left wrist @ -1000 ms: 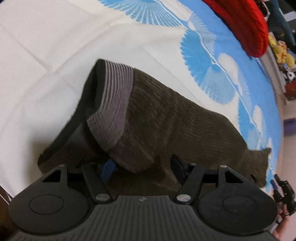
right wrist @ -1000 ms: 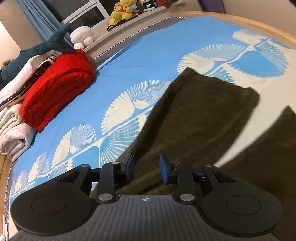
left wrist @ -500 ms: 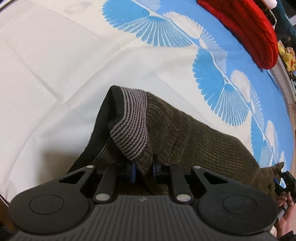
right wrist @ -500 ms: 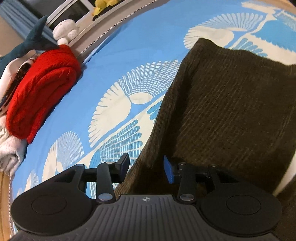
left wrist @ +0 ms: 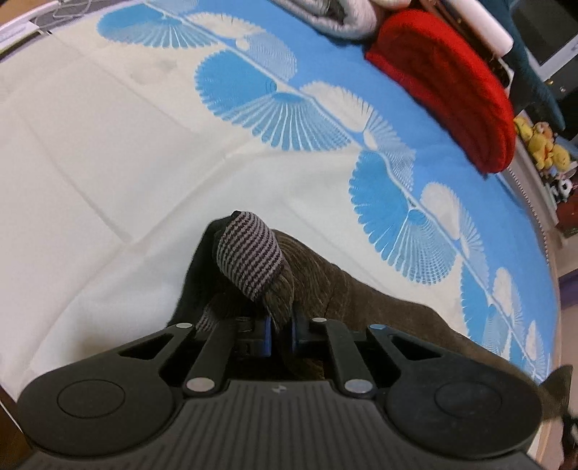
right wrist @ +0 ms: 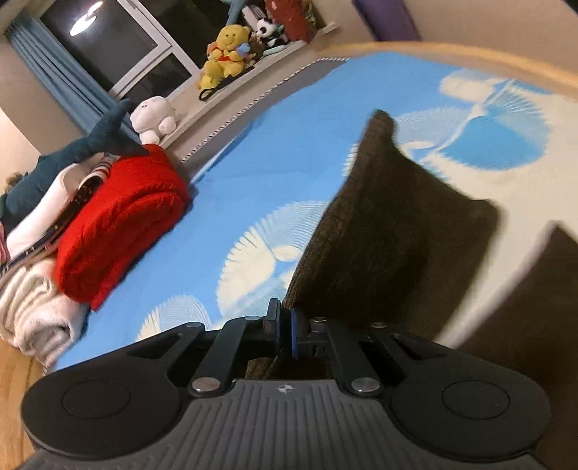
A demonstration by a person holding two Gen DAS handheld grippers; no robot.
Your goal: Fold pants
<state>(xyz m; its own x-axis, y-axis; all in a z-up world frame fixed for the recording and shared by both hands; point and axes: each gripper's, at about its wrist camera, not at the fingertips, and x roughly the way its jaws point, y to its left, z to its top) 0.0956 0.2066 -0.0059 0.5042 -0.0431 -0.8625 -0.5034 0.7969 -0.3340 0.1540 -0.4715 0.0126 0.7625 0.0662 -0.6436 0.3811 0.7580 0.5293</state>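
Blue-cream fan-print bedsheet (left wrist: 108, 152); left claw (left wrist: 281, 334) closing on pants (left wrist: 361, 307), right claw (right wrist: 285, 332) pinching pants.

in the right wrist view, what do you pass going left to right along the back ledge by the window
dark teal shark plush → white plush → yellow bear plush → small panda plush
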